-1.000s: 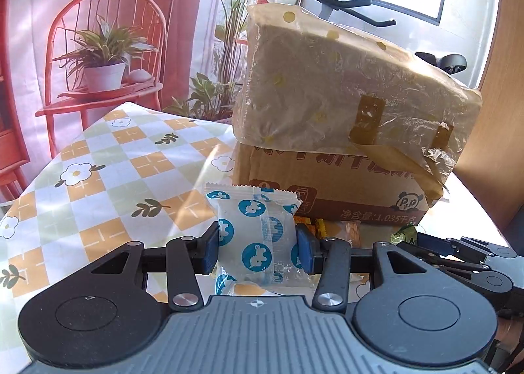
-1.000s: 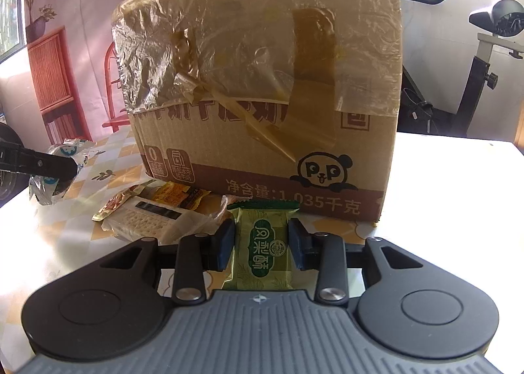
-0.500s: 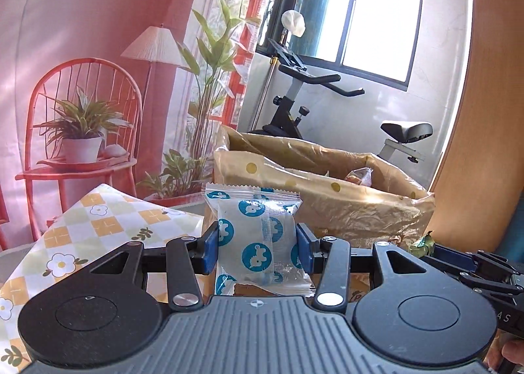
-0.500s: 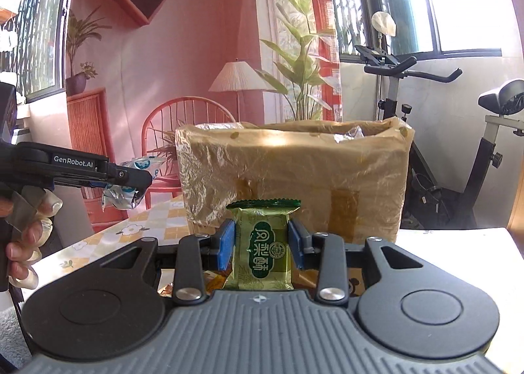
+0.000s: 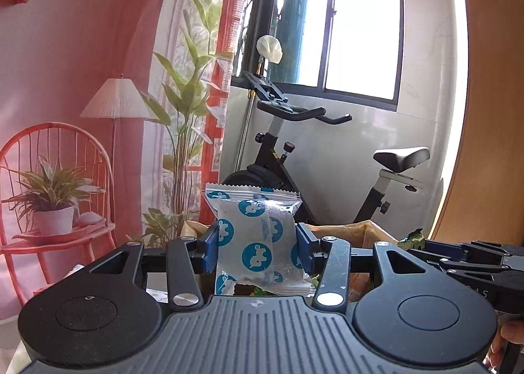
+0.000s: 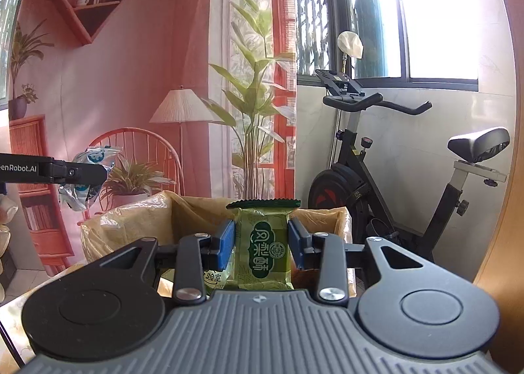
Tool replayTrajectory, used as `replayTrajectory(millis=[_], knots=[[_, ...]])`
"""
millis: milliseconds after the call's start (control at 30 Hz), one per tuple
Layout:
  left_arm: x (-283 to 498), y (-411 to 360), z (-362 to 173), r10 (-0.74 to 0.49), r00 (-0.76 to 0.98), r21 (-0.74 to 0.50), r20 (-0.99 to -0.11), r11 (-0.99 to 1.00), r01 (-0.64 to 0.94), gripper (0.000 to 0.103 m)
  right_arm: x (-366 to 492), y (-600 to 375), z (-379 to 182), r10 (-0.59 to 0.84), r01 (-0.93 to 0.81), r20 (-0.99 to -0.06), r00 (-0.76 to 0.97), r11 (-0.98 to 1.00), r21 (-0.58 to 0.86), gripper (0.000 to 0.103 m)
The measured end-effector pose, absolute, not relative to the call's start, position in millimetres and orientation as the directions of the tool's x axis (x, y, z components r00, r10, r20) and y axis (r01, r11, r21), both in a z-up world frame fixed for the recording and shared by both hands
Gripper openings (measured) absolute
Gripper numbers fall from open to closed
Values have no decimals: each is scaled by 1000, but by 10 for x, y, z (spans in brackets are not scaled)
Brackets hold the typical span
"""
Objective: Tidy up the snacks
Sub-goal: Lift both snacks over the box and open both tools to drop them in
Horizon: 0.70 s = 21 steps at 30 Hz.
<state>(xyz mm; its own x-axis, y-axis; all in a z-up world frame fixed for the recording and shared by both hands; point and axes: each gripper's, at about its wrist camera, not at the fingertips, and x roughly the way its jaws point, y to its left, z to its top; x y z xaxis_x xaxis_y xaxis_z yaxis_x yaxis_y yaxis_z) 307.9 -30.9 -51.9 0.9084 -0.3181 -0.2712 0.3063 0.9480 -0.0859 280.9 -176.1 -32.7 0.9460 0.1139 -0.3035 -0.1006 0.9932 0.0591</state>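
Left gripper clamps a blue-dotted white snack pack, held upright above the cardboard box. Right gripper pinches a green snack pack just over the box's open top. Exercise bike sits beyond the box, by the window.

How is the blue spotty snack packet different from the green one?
The blue-dotted snack packet is silvery white with round blue pictures; the green snack packet is olive green with a dark label of white characters. The blue-dotted packet sits in the left gripper; the green one sits in the right gripper. The blue-dotted one looks wider and puffier. Both stand upright, clamped between blue pads, above the lined cardboard box.
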Motion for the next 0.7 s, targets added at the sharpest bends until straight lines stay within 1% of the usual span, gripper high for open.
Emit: replayTrajectory(millis=[100,200,267,300,333,367,433,567,700], knots=[[3263,-407,-580,-301,900,-71,-315,953,294,50,2931,-1749,-408,91,-75,-339,936,995,62,38],[3318,-402,-689,-301,886,-73,-353,953,294,50,2995,-1709,-472,76,-67,-371,926,997,36,38],[3352,-388,-746,-299,879,-75,-372,953,292,55,3017,-1695,-508,68,-64,-392,917,998,24,38],[3359,-365,-767,-301,876,-78,-378,953,293,61,3019,-1694,-514,65,-61,-397,916,998,22,38],[3358,-342,-783,-301,873,-79,-383,953,293,66,3005,-1696,-514,65,-60,-395,917,998,24,40],[3350,-319,-787,-296,874,-74,-386,954,291,67,2979,-1702,-510,66,-59,-390,919,998,29,44],[3318,-258,-769,-292,877,-68,-383,955,288,68,2896,-1707,-474,81,-68,-371,925,996,49,48],[3219,-127,-699,-300,872,-95,-387,954,286,68,2725,-1686,-403,121,-97,-338,933,991,88,48],[3017,-1,-613,-298,872,-112,-389,955,276,68,2584,-1609,-362,157,-126,-334,930,986,113,48]])
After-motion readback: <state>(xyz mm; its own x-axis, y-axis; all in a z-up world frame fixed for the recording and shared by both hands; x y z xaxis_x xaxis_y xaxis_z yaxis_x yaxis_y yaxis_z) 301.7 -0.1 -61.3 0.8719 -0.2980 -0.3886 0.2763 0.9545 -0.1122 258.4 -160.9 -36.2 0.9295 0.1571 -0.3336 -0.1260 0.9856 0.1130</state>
